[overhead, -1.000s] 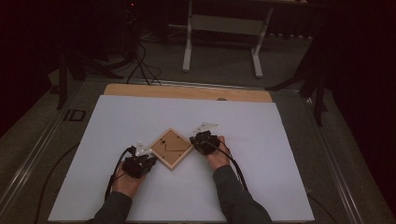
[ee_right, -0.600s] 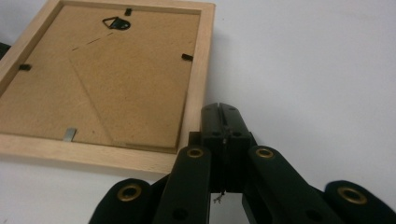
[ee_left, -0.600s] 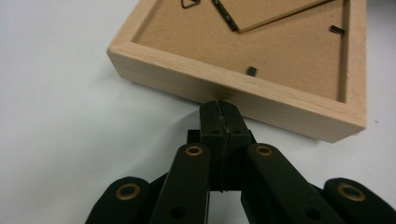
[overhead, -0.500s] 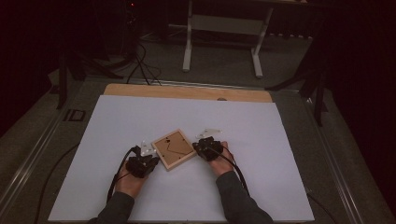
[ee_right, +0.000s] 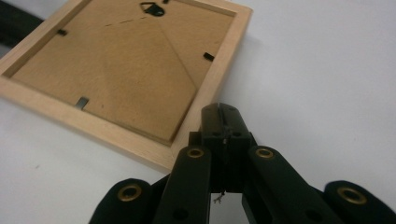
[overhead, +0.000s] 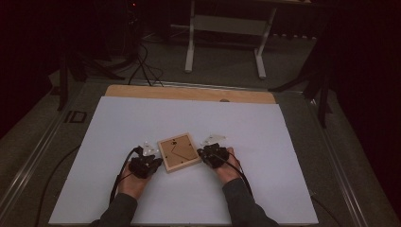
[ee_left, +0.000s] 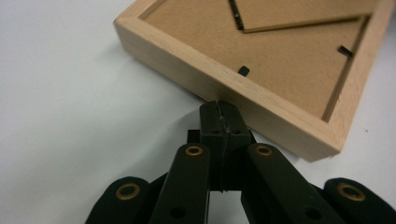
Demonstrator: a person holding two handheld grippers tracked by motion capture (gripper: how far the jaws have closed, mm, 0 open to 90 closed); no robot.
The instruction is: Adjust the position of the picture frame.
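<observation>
We bracket the picture frame (overhead: pixel 178 152), face down, to steer it. Left gripper (ee_left: pixel 218 108) and right gripper (ee_right: pixel 220 112) are fully closed, holding nothing, tips against its edges.

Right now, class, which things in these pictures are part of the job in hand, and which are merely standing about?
In the job:
- frame, face down, backing up
- left hand-held gripper, shut, tip at the frame's edge
- right hand-held gripper, shut, at the frame's opposite edge

Standing about:
- white sheet under the frame
- table
- stand behind the table
</observation>
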